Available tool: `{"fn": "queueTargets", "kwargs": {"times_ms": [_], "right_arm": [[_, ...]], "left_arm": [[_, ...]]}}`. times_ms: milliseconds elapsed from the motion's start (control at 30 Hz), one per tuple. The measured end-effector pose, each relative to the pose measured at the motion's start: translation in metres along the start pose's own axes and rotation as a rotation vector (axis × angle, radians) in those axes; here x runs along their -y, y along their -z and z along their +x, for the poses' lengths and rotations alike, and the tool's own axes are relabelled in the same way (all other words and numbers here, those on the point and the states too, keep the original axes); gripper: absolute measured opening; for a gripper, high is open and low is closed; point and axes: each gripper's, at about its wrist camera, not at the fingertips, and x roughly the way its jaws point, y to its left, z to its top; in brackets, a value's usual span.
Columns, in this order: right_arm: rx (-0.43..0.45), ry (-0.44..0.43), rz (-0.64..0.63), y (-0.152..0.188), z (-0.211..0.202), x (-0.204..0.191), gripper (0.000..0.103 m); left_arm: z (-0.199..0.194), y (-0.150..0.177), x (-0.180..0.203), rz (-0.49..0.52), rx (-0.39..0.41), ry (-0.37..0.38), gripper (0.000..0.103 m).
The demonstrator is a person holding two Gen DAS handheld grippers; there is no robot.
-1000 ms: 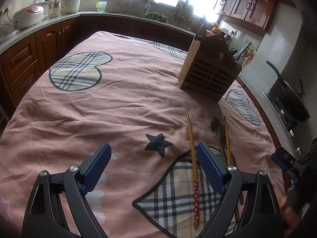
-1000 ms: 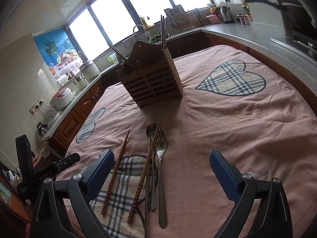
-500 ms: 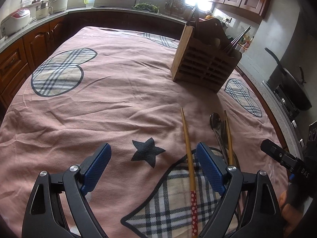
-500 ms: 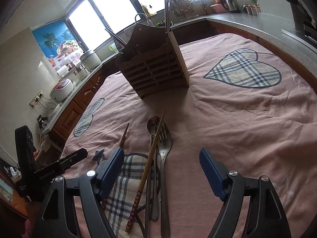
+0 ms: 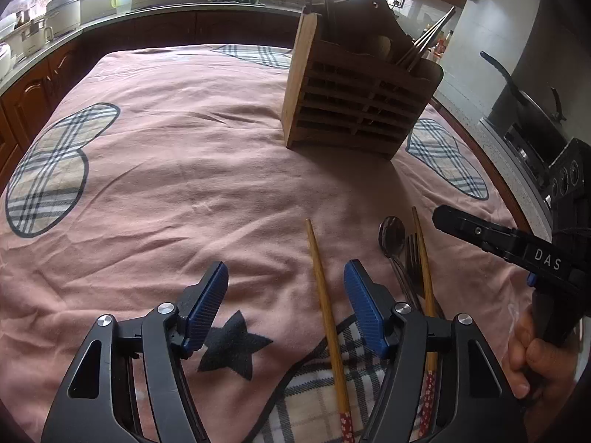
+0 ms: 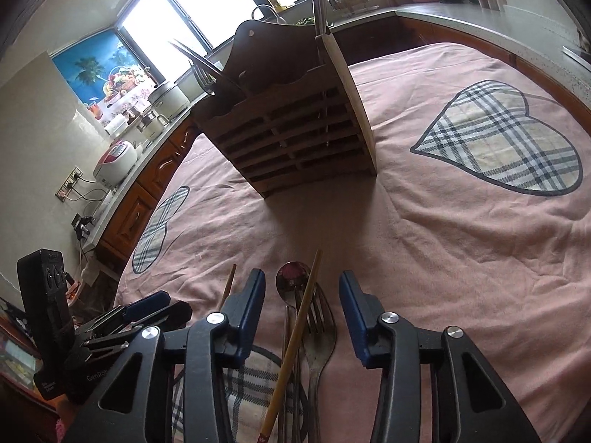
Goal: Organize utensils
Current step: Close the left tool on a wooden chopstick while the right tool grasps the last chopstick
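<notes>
A wooden utensil holder [image 5: 354,99] stands on the pink tablecloth and holds several utensils; it also shows in the right wrist view [image 6: 291,129]. On the cloth lie two wooden chopsticks, a spoon and a fork. My left gripper [image 5: 286,304] is open and empty, with one chopstick [image 5: 327,317] lying between its fingers near the right one. The other chopstick [image 5: 423,258], the spoon [image 5: 392,230] and the fork [image 5: 412,254] lie to its right. My right gripper [image 6: 302,312] is open and straddles a chopstick [image 6: 295,336], the spoon [image 6: 291,282] and the fork [image 6: 319,328]. The right gripper also shows in the left wrist view [image 5: 495,238].
The pink tablecloth [image 5: 184,170] has plaid hearts and a dark star [image 5: 231,347]. Kitchen counters with rice cookers [image 6: 112,160] and a sink ring the table. A pan on a stove [image 5: 524,96] is at the right. My left gripper shows at the lower left of the right wrist view [image 6: 140,312].
Both grippers have moved forward and lower toward the utensils and narrowed their jaws. The right gripper now straddles the chopstick, spoon and fork; the holder looms larger.
</notes>
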Motion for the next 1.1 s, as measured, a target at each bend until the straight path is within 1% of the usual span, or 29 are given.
{"fn": "queueTargets", "kwargs": {"times_ms": [100,167,233,267,333,367,400,433,533,667,933,1100], "right_arm": [[-0.028,-0.009,0.005,-0.010,0.012,0.002,0.035],[-0.045,-0.027,0.013,-0.014,0.019,0.003,0.029],[-0.066,-0.037,0.024,-0.016,0.025,0.007,0.021],[-0.074,-0.036,0.025,-0.016,0.028,0.008,0.019],[-0.089,-0.051,0.036,-0.016,0.032,0.011,0.010],[-0.096,-0.060,0.043,-0.017,0.033,0.013,0.008],[-0.098,-0.058,0.041,-0.016,0.034,0.013,0.006],[-0.097,-0.058,0.037,-0.016,0.033,0.012,0.006],[-0.085,-0.066,0.029,-0.016,0.029,0.010,0.005],[-0.065,-0.062,0.007,-0.019,0.022,0.004,0.005],[-0.014,-0.075,-0.004,-0.020,-0.004,-0.004,0.005],[0.024,-0.075,-0.017,-0.019,-0.024,-0.012,0.005]], "left_arm": [[0.013,-0.008,0.006,0.030,-0.025,0.018,0.064],[0.021,-0.012,0.010,0.049,-0.044,0.014,0.062],[0.030,-0.015,0.013,0.059,-0.062,0.021,0.050],[0.034,-0.016,0.014,0.064,-0.072,0.024,0.047],[0.040,-0.017,0.017,0.078,-0.081,0.027,0.032],[0.041,-0.017,0.019,0.092,-0.073,0.017,0.031],[0.042,-0.018,0.020,0.102,-0.073,0.016,0.023],[0.043,-0.019,0.020,0.106,-0.076,0.022,0.009],[0.042,-0.019,0.017,0.095,-0.078,0.053,0.007],[0.031,-0.019,0.014,0.094,-0.056,0.052,0.005],[-0.013,-0.018,0.000,0.031,0.014,0.093,0.005],[-0.040,-0.015,-0.002,0.017,0.058,0.109,0.005]]}}
